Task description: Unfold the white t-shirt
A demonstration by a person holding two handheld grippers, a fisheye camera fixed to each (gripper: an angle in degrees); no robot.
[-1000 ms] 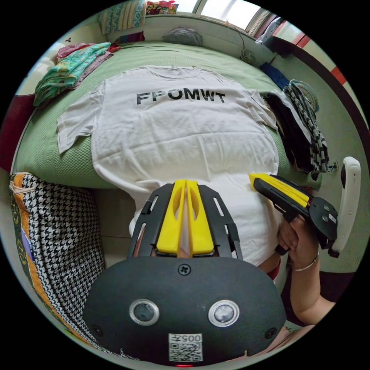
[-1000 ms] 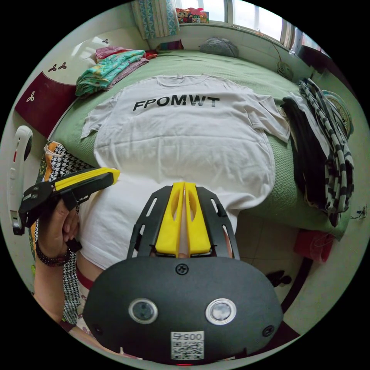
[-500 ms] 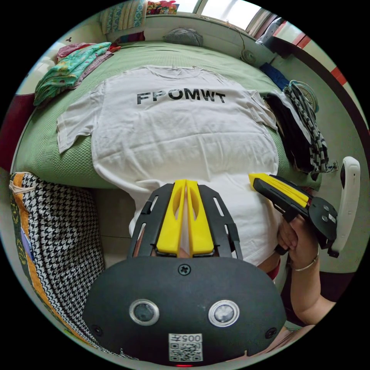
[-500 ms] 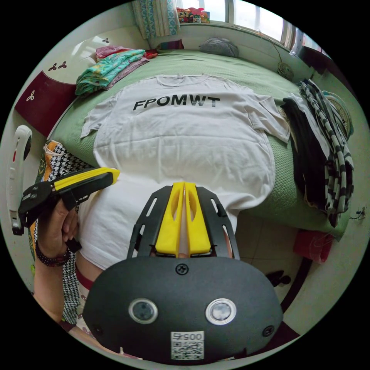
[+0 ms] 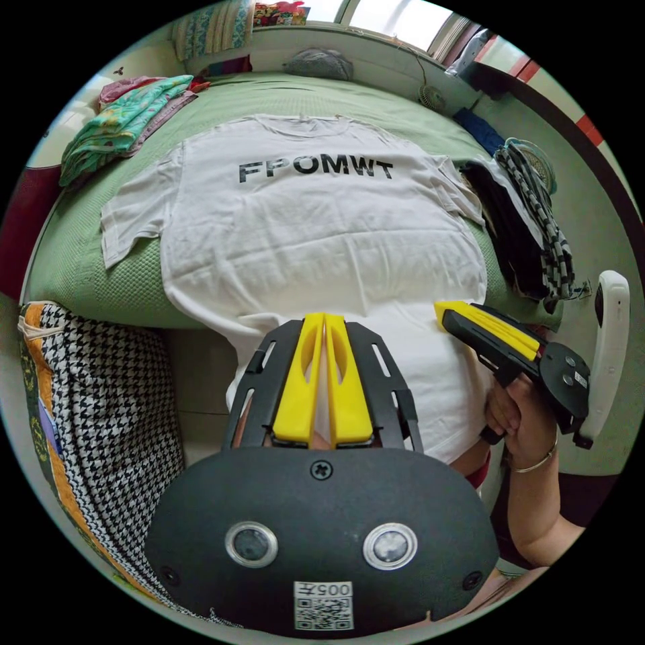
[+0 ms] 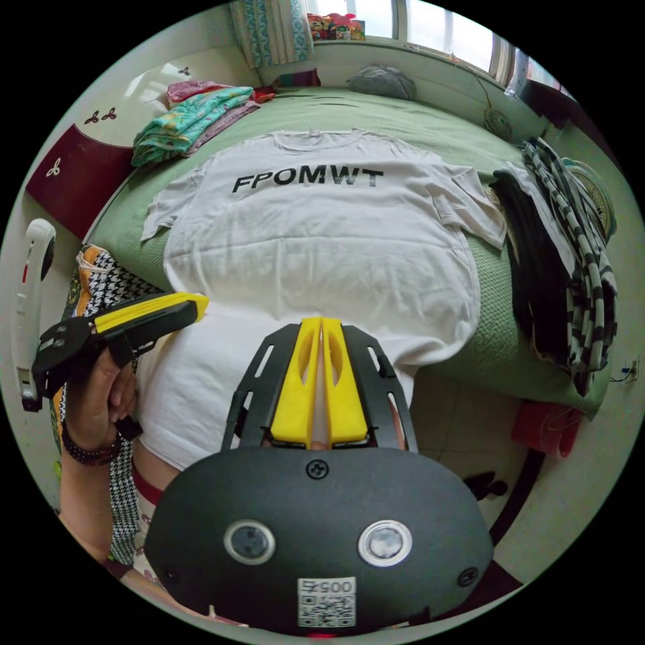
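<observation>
The white t-shirt (image 5: 316, 222) lies spread flat on the green bed (image 5: 87, 269), its hem hanging over the near edge. Left gripper (image 5: 324, 322) and right gripper (image 6: 321, 326) hover above the hem, jaws closed, empty

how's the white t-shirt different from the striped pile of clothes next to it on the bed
The white t-shirt lies spread flat, both sleeves out, its hem hanging over the bed edge; the striped pile is bunched and heaped. The t-shirt is plain white with black lettering; the pile is black-and-white striped. Both rest on the green bed.
</observation>
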